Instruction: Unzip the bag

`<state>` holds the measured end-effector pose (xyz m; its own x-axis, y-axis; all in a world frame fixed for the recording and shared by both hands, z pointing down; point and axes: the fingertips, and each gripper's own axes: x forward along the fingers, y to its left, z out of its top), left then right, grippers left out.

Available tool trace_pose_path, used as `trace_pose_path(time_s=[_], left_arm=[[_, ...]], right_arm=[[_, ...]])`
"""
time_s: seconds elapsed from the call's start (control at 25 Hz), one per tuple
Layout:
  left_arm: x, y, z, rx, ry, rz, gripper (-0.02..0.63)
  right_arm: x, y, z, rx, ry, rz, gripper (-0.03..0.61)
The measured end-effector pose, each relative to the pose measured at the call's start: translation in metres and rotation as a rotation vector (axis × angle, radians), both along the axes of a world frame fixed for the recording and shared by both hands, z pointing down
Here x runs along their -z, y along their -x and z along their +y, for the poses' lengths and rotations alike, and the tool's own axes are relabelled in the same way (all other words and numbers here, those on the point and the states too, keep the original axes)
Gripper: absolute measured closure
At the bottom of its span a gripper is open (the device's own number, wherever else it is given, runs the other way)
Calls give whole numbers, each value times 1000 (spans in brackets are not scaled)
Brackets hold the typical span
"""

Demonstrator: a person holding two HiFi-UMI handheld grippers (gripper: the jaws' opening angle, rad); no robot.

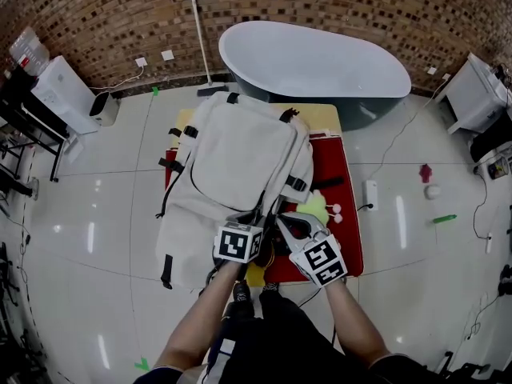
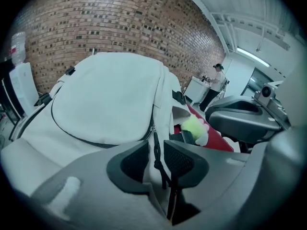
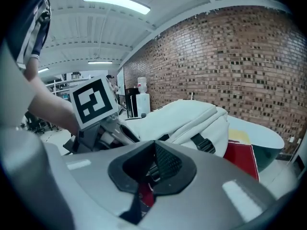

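Observation:
A pale grey backpack [image 1: 240, 154] lies flat on a table with a red cloth [image 1: 342, 222]. In the left gripper view its black zipper [image 2: 152, 127] runs down the side, and the black pull cord [image 2: 158, 159] hangs from the slider. My left gripper [image 2: 154, 161] is open; the cord passes between its pads [image 2: 180, 161] without being pressed. In the head view that left gripper [image 1: 258, 224] sits at the bag's near edge. Beside it, the right gripper [image 1: 290, 229] is shut [image 3: 154, 166]. A small dark shiny piece shows at its pads; I cannot tell whether it is pinched.
A yellow-green soft toy [image 1: 318, 208] with white knobs lies on the cloth right of the bag. A white bathtub [image 1: 312, 62] stands behind the table by a brick wall. A power strip [image 1: 370, 194] and small items [image 1: 432, 191] lie on the floor to the right. A person [image 2: 213, 85] stands far off.

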<state>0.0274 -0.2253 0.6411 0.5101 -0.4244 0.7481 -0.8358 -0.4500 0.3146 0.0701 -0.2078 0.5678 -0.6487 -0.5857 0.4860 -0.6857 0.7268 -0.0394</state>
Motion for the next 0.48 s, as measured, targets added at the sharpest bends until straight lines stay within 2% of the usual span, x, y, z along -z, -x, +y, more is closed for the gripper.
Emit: trace_pose_path(time_s=[0.16, 0.48], left_arm=[[-10, -6, 4, -80, 29, -45, 569], [10, 7, 13, -84, 41, -35, 581]], right_arm=[[-8, -7, -9, 0, 3, 1, 572], [-16, 3, -8, 68, 8, 4, 572]])
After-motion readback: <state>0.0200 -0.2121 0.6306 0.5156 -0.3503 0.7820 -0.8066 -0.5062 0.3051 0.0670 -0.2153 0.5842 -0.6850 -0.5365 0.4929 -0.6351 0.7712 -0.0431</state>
